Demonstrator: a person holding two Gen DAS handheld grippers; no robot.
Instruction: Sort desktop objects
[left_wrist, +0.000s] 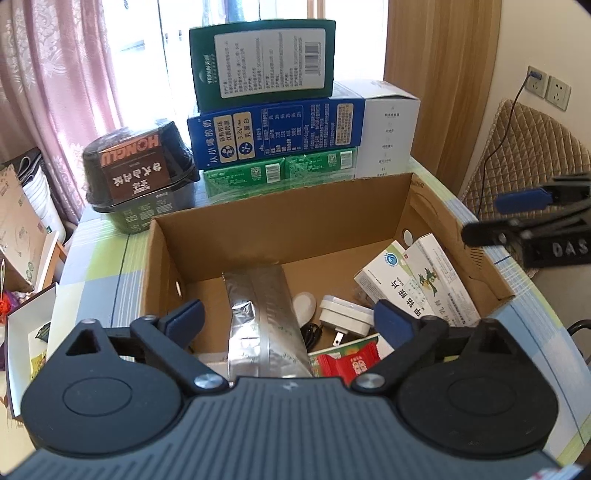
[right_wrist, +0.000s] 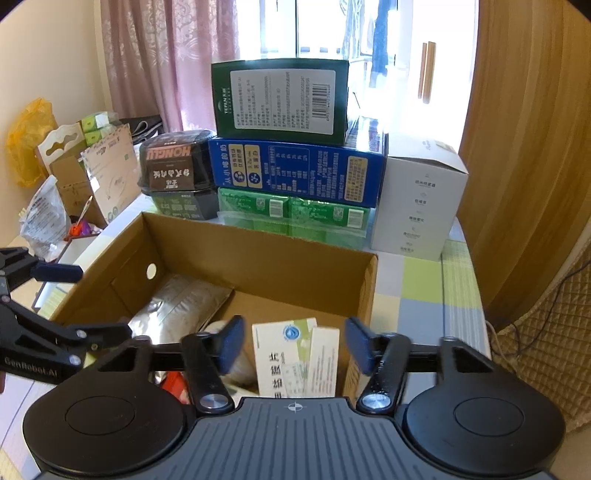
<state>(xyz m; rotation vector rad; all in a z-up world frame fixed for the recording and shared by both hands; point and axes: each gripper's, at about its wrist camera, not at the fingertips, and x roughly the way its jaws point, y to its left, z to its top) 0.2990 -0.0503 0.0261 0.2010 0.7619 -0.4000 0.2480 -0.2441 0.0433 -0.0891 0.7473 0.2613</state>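
Hiding part of the silver pouch (left_wrist: 266, 317), the left claw (left_wrist: 291, 321) gapes; the right claw (right_wrist: 293, 347) is spread too.

R tongs (right_wrist: 293, 345) open over cardboard box (right_wrist: 258, 240) w/ medicine boxes (right_wrist: 295, 360).

Foil pouch (left_wrist: 258, 314), medicine boxes (left_wrist: 417, 284) in carton (left_wrist: 280, 206); stacked boxes (left_wrist: 275, 125) behind.
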